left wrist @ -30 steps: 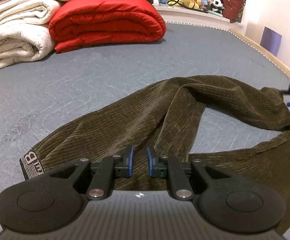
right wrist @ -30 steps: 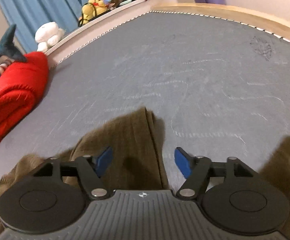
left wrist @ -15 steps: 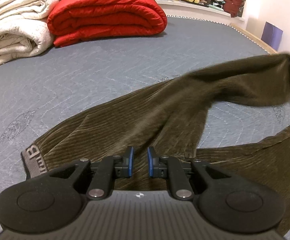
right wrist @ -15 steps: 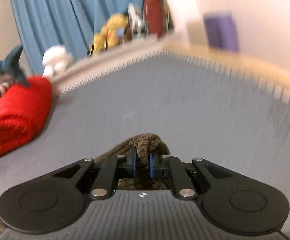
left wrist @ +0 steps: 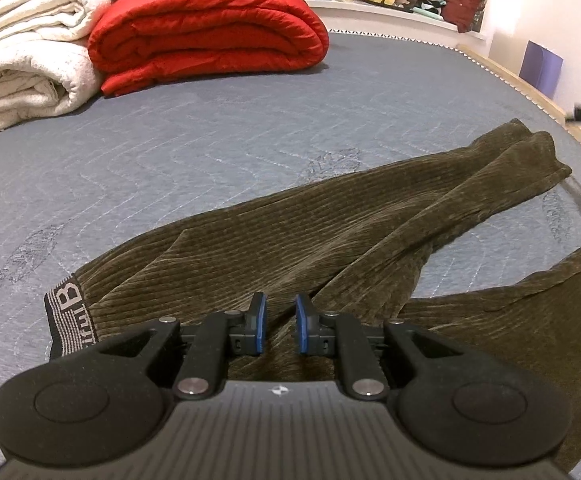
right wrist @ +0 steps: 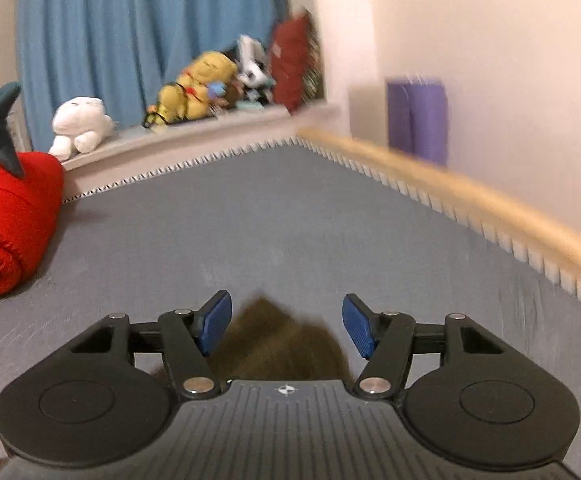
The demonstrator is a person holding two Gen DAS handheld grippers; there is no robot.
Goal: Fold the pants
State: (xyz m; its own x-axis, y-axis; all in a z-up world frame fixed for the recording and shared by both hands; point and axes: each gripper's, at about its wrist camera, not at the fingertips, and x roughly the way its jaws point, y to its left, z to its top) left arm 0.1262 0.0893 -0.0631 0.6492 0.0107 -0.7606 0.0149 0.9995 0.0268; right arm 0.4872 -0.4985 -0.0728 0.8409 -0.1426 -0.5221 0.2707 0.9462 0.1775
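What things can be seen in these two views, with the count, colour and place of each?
corduroy pants: one, olive-brown, spread on the mattress, legs apart.
quilted mattress: one, grey, under everything.
rolled quilt: one, red, far left side.
folded blankets: a stack, cream, left of the quilt.
plush toys: several, yellow, white and others, on the ledge before the blue curtain.
purple object: one, by the wall; cannot tell what.
left tool: black with blue pads, narrow gap, over the waist area.
right tool: same colours, just opened, pant hem below, not gripped.
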